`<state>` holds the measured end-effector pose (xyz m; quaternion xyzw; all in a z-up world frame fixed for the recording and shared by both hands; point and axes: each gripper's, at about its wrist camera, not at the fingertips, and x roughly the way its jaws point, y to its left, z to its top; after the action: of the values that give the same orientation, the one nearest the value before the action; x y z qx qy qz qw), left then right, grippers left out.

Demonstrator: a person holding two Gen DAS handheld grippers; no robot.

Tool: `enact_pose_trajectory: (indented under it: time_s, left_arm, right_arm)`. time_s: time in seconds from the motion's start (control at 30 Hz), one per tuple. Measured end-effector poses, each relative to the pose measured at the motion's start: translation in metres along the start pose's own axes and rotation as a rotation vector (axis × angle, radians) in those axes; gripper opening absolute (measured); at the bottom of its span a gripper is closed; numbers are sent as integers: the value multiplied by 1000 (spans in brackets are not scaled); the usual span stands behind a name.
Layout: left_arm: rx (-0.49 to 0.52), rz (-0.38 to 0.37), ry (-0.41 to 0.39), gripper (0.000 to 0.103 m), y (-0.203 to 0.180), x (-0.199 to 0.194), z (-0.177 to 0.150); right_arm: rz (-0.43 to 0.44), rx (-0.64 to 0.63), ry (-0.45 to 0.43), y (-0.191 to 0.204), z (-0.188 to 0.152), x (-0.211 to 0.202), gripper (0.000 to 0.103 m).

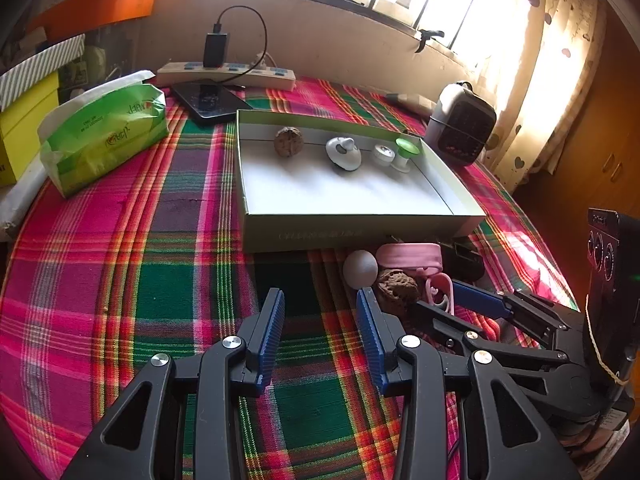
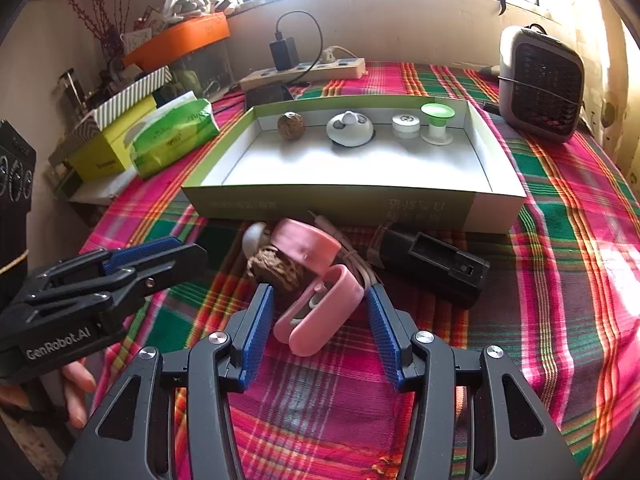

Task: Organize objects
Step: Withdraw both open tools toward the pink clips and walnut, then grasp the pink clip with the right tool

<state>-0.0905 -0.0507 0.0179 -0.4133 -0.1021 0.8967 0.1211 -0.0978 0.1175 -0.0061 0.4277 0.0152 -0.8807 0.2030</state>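
A shallow white box [image 2: 360, 204] with a green rim holds a walnut [image 2: 291, 125], a round white gadget [image 2: 349, 128], a small white cap [image 2: 405, 125] and a green-topped spool [image 2: 437, 124] along its far wall. In front of it lie a white ball [image 1: 360, 269], a second walnut [image 2: 276, 270], an open pink hinged case [image 2: 320, 312] and a black device [image 2: 432, 266]. My right gripper [image 2: 320, 300] is open, its blue pads either side of the pink case without pressing it. My left gripper [image 1: 320, 300] is open over bare cloth, left of the ball and walnut.
A plaid cloth [image 1: 160, 280] covers the table. A green tissue pack [image 1: 106, 136], a phone [image 1: 210, 102] and a power strip [image 1: 226, 74] with a charger stand at the back left. A small heater [image 2: 540, 84] sits at the back right. A hand [image 2: 76, 392] holds the left gripper.
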Motion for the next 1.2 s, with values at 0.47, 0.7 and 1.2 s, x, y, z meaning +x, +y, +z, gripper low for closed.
enact_pose_trajectory:
  time_s: [0.47,0.7,1.2]
  left_arm:
    - [32,-39,16,36,-13,6,2]
    - [57,-50,26,36,-25,8,2]
    - [91,-33,62,36,-49,27,9]
  right_arm:
    - [-66,-44,-9,-3,-8,-9,36]
    - [-70,-49,-13,-9,-13,-15,29]
    - [-78,-35,-12,-31,-23,-28,29]
